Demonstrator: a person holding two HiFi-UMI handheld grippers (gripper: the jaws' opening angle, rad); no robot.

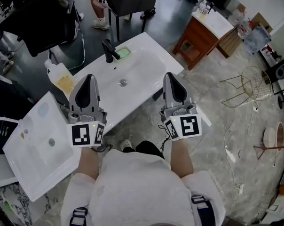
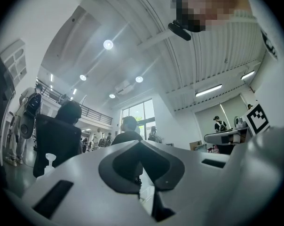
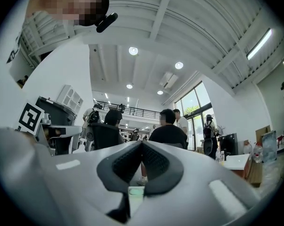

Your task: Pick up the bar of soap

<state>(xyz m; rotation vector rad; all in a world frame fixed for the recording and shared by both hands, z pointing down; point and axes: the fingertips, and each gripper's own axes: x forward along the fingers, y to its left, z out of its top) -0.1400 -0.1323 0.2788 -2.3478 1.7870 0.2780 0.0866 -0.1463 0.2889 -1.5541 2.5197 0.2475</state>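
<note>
Basin rim [image 1: 153, 45]: soap [image 1: 123, 52], apparently, lies beyond left tongs [image 1: 89, 78] and right tongs [image 1: 172, 76].

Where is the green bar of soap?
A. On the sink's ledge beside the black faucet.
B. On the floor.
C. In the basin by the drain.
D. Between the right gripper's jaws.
A: the bar of soap lies on the ledge of the sink, right beside the black faucet.

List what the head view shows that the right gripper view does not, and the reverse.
Only the head view: the black faucet, the pump bottle and the whole white sink. Only the right gripper view: ceiling lights and tall windows. Both: the right claw, shut and empty, and a pale green patch ahead, likely the bar of soap.
</note>
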